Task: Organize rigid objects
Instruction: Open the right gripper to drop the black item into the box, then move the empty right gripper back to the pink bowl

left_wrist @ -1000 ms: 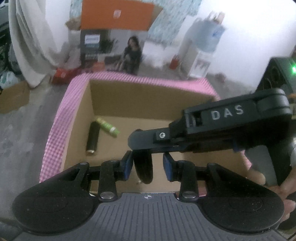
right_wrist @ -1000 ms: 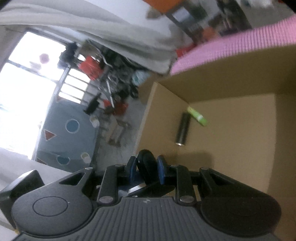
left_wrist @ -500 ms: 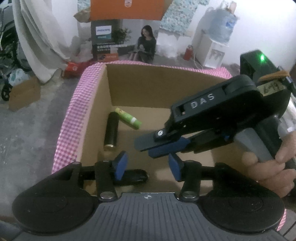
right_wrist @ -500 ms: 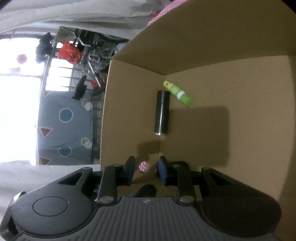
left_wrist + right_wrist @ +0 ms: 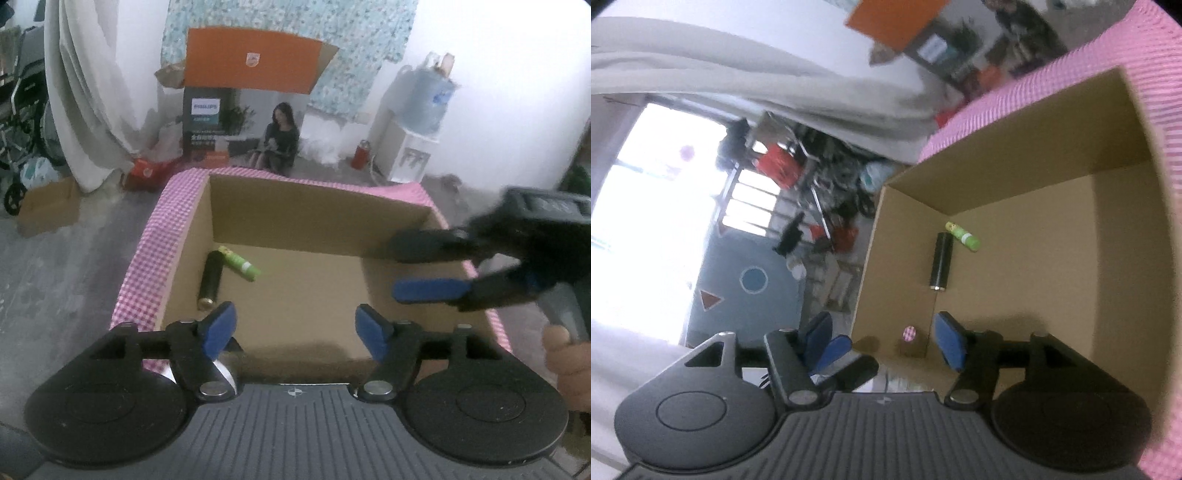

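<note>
An open cardboard box with a pink checked rim (image 5: 147, 258) (image 5: 1145, 74) holds a black cylinder (image 5: 211, 278) (image 5: 941, 260) and a green tube (image 5: 240, 264) (image 5: 962, 236), lying side by side near its left wall. My left gripper (image 5: 295, 330) is open and empty above the box's near edge. My right gripper (image 5: 882, 339) is open and empty; it also shows at the right of the left wrist view (image 5: 428, 266), over the box's right wall. A small pink checked spot (image 5: 909, 333) lies in the box corner.
Behind the box stand an orange-topped Philips carton (image 5: 236, 110), a white curtain (image 5: 85, 92) and a water dispenser (image 5: 413, 147). A small cardboard box (image 5: 48, 206) lies on the grey floor at the left. A bright window (image 5: 646, 221) and clutter are beyond the box.
Both grippers opened wide and let go of a dark object, which is no longer in view. The right gripper pulled back to the right, away from the box's middle.
</note>
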`<state>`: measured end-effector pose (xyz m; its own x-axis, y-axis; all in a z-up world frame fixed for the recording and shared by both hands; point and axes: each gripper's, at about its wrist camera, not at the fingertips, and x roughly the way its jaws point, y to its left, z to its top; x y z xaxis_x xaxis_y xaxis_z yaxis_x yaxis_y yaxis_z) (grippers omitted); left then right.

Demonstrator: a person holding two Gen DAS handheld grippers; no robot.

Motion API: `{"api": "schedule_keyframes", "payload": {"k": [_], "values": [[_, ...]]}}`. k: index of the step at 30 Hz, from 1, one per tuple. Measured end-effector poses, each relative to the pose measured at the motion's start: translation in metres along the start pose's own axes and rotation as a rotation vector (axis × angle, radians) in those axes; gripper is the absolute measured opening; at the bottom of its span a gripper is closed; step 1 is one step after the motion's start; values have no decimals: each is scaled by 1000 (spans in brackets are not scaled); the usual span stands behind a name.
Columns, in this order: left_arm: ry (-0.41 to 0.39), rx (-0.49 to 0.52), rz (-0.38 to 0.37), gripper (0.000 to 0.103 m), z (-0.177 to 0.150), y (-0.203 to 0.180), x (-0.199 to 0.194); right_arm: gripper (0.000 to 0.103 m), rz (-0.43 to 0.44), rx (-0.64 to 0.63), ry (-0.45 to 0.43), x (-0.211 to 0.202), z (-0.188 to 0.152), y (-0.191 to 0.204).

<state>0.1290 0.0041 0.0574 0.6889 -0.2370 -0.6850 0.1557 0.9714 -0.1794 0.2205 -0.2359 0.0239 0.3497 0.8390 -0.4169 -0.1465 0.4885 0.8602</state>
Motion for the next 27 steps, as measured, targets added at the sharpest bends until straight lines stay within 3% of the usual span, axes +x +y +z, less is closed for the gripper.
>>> {"api": "schedule_keyframes", "payload": {"k": [6, 9, 16, 21, 27], "values": [[-17, 51, -30, 93, -25, -18, -26, 69, -30, -87, -113, -58, -65, 1], [-3, 95, -28, 97, -46, -24, -32, 69, -65, -97, -141, -70, -99, -8], [173, 135, -53, 98, -96, -28, -7, 69, -169, -94, -152, -58, -165, -32], [259, 186, -77, 97, -127, -41, 14, 64, -243, -124, -121, -36, -180, -40], [282, 257, -75, 96, -141, -51, 26, 54, -286, -175, -77, -13, -180, -47]]}}
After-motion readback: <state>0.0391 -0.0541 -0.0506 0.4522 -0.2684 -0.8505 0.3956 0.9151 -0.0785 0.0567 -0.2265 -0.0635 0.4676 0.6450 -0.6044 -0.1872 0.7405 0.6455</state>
